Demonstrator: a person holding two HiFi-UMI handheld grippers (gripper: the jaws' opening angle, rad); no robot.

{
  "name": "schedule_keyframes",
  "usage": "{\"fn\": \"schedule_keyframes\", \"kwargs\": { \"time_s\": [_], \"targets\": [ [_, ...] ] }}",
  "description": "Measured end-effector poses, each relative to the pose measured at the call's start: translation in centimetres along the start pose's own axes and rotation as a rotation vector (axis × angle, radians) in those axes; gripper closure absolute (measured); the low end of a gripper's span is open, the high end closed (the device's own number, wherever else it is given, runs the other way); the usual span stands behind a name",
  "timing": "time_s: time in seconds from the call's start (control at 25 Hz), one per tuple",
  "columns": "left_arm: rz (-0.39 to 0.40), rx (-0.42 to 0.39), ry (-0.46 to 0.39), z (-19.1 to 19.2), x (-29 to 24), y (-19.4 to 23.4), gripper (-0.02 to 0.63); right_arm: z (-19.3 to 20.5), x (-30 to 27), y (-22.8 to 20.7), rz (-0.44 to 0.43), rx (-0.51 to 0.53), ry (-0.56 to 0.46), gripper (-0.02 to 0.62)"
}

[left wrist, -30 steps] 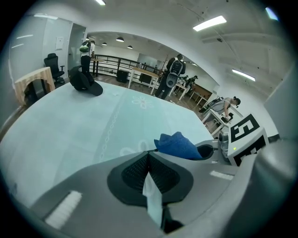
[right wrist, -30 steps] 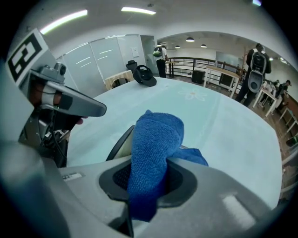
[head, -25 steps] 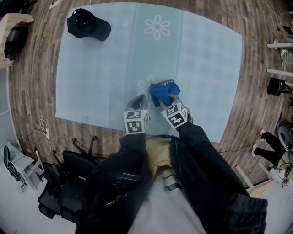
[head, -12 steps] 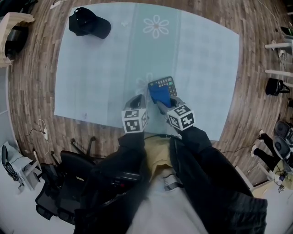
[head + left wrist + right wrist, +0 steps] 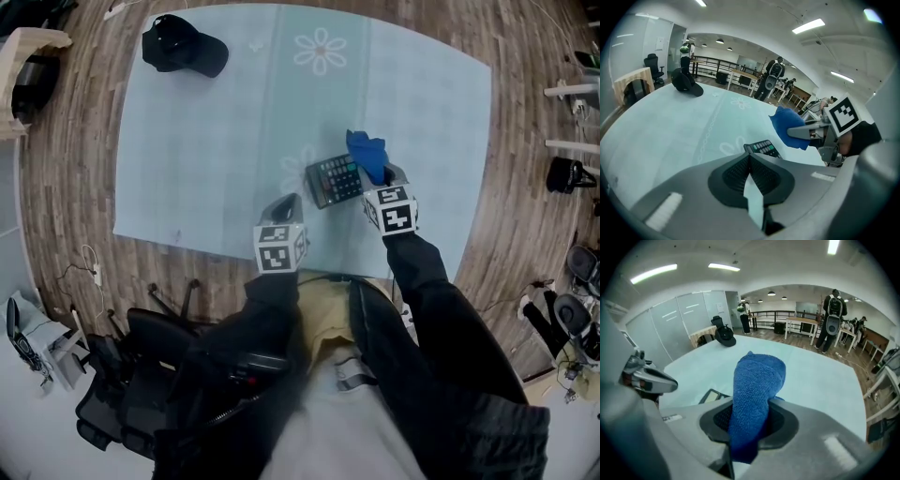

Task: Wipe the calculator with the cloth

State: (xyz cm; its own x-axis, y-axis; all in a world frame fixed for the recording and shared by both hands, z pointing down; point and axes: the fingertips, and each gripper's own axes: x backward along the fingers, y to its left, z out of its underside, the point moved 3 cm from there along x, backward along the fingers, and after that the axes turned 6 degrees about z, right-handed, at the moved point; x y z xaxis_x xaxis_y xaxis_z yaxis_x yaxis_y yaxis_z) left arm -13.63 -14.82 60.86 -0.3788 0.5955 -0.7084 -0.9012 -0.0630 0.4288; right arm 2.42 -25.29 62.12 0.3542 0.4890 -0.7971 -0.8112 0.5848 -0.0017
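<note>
The dark calculator [image 5: 335, 180] lies flat on the pale blue sheet [image 5: 216, 131], keys up and uncovered. My right gripper [image 5: 379, 174] is shut on the blue cloth [image 5: 366, 153], which it holds just right of the calculator and off its face. In the right gripper view the cloth [image 5: 755, 394] bulges up between the jaws, and a corner of the calculator [image 5: 711, 396] shows to the left. My left gripper [image 5: 288, 201] rests near the calculator's left side, jaws shut with nothing in them. In the left gripper view the calculator [image 5: 761, 147] sits just past the jaws.
A black cap [image 5: 182, 47] lies at the sheet's far left corner. The sheet is spread over a wooden floor [image 5: 66, 159]. A black chair [image 5: 141, 375] stands behind me at the lower left. People stand among desks [image 5: 832, 310] in the background.
My right gripper has carried the cloth off the calculator, to the right and farther away, so the keys now show. The left gripper has hardly moved.
</note>
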Motion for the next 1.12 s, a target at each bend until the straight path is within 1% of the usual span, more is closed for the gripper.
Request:
{"fn": "schedule_keyframes", "kwargs": {
  "time_s": [0.12,0.2,0.32,0.48,0.6,0.8,0.92,1.12],
  "targets": [
    [-0.009,0.008,0.006,0.5,0.3,0.4,0.609,2.4,-2.2,0.6,0.008,0.030,0.096,0.505],
    [-0.016,0.014,0.006,0.8,0.6,0.7,0.609,3.8,-3.1,1.9,-0.020,0.038,0.144,0.505],
    [-0.021,0.020,0.003,1.0,0.9,1.1,0.609,5.4,-3.8,3.9,-0.059,0.042,0.183,0.503],
    [-0.018,0.024,-0.002,1.1,1.1,1.3,0.609,5.4,-3.9,5.0,-0.077,0.042,0.193,0.503],
    [-0.008,0.028,-0.001,1.3,1.1,1.0,0.609,5.3,-3.7,5.5,-0.095,0.061,0.191,0.503],
    [-0.002,0.026,0.000,1.5,1.3,1.0,0.609,5.0,-3.3,7.4,-0.142,0.077,0.182,0.504],
    [-0.001,0.026,-0.004,1.5,1.4,0.8,0.609,4.9,-2.9,8.9,-0.190,0.086,0.175,0.503],
    [0.002,0.022,-0.011,1.3,1.5,0.7,0.609,5.1,-2.0,11.5,-0.295,0.115,0.168,0.504]
  ]
}}
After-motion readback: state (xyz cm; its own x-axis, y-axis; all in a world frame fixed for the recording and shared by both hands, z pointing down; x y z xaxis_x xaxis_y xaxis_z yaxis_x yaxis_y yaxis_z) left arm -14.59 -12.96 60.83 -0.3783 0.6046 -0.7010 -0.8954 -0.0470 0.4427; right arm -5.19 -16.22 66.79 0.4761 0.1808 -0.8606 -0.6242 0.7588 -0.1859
